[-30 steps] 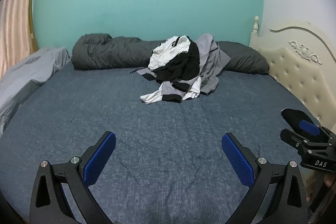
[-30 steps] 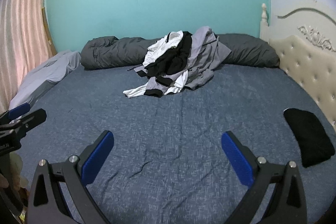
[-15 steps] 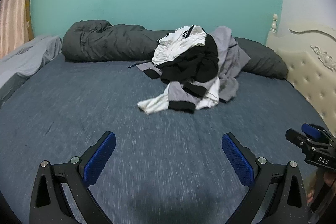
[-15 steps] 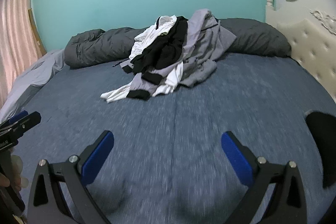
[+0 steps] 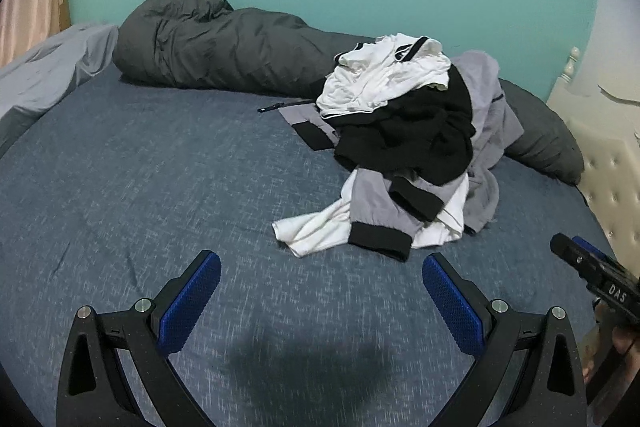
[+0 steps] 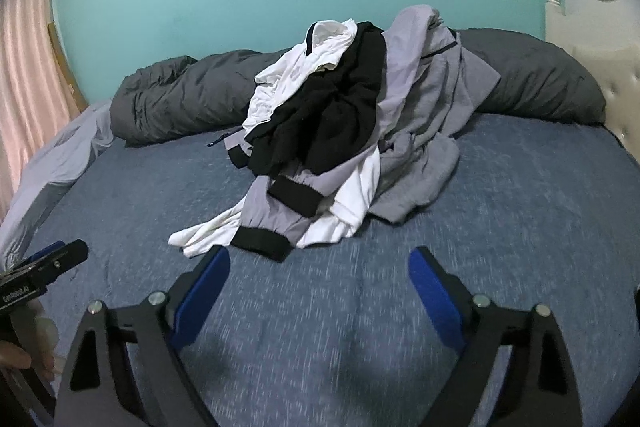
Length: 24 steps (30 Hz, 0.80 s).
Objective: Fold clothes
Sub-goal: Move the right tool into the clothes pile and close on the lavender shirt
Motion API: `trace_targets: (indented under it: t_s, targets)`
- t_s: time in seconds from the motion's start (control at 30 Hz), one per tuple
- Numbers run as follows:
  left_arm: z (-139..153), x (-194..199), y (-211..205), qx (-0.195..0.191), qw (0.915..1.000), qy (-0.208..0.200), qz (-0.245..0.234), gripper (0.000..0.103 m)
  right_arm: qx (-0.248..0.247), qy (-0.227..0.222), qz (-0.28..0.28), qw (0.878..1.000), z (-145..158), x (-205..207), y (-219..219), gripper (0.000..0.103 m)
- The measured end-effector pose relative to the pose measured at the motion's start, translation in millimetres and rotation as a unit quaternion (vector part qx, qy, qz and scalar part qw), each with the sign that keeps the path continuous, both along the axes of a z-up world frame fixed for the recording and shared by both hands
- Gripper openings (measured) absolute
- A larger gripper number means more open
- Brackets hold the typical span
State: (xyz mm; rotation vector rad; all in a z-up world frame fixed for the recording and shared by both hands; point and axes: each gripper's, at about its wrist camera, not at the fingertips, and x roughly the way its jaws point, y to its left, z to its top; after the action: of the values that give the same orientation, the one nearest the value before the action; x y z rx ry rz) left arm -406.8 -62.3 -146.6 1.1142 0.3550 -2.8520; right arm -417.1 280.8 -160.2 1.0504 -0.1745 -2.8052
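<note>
A heap of clothes [image 5: 404,143] [image 6: 344,131] lies on the blue bed, with white, black and grey garments tangled together. A grey sleeve with a black cuff [image 5: 380,241] [image 6: 260,241] and a white piece [image 5: 308,231] [image 6: 204,235] trail out toward me. My left gripper [image 5: 320,279] hovers open over bare sheet, just short of the heap's near edge. My right gripper [image 6: 320,271] is open too, its left fingertip [image 6: 216,263] close to the black cuff. Neither holds anything. Each gripper shows at the side of the other's view: the right gripper [image 5: 592,275] and the left gripper [image 6: 44,267].
A rolled dark grey duvet [image 5: 216,47] [image 6: 172,99] lies along the teal wall behind the heap. A light grey sheet [image 5: 48,67] is bunched at the left edge, by a pink curtain [image 6: 24,75]. A cream padded headboard [image 5: 608,163] bounds the right side. Blue bedsheet [image 5: 140,179] spreads to the left.
Both grippers have moved forward across the bed toward the clothes heap, which now looms larger and nearer. The folded black item has left the right wrist view. Jaws remain open.
</note>
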Motion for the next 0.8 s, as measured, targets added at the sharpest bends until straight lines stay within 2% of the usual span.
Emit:
trace_targets:
  t_s: [0.3,0.5,0.67,0.73,0.8]
  targets:
    - [-5,-63,-26,0.007,0.9995,-0.026,0.016,0.103,0.001,-0.019,-0.001,1.0,4,-87,-5,0.085]
    - [-12,-101,-36,0.011,0.9988,-0.044,0.019,0.103,-0.015,-0.023,-0.018,0.999,6,-151,7,0.083]
    - [-17,-128,-39,0.013,0.9987,-0.047,0.017,0.103,-0.009,-0.025,-0.066,0.997,4,-212,37,0.082]
    - [-21,-136,-37,0.018,0.9986,-0.048,0.014,0.103,-0.005,-0.04,-0.082,0.996,-7,-239,51,0.071]
    - [-25,-144,-36,0.022,0.9985,-0.049,0.011,0.103,-0.005,-0.051,-0.093,0.994,-17,-257,61,0.067]
